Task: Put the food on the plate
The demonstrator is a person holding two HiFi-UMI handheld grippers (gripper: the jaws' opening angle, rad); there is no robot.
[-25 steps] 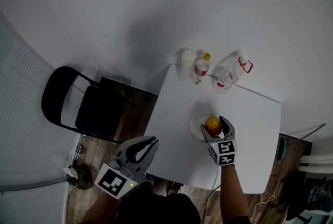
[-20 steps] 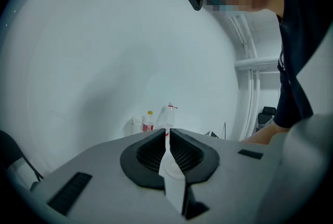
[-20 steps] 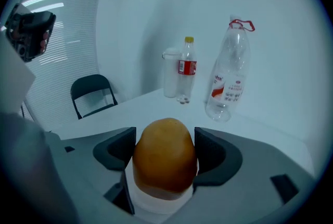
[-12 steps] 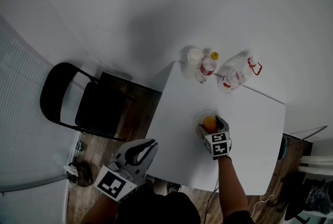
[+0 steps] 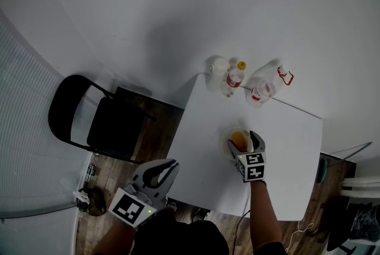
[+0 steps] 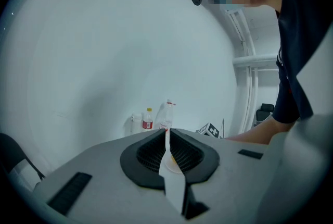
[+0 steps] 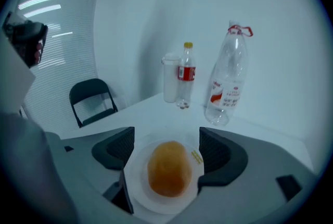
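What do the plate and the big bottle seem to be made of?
The plate looks like matte white paper or foam, possibly plastic: it has a thin rim and no gloss. The big bottle seems to be clear, glossy plastic: its body is see-through and shows bright highlights, with a printed label and a red cap ring.

Bare table [image 5: 199, 129] lies between the plate [image 5: 224, 143] and the bottles [image 5: 233, 78] standing along its far edge.

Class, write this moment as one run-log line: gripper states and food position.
left gripper: shut, empty | right gripper: open, jaws either side of food | food: lying on plate
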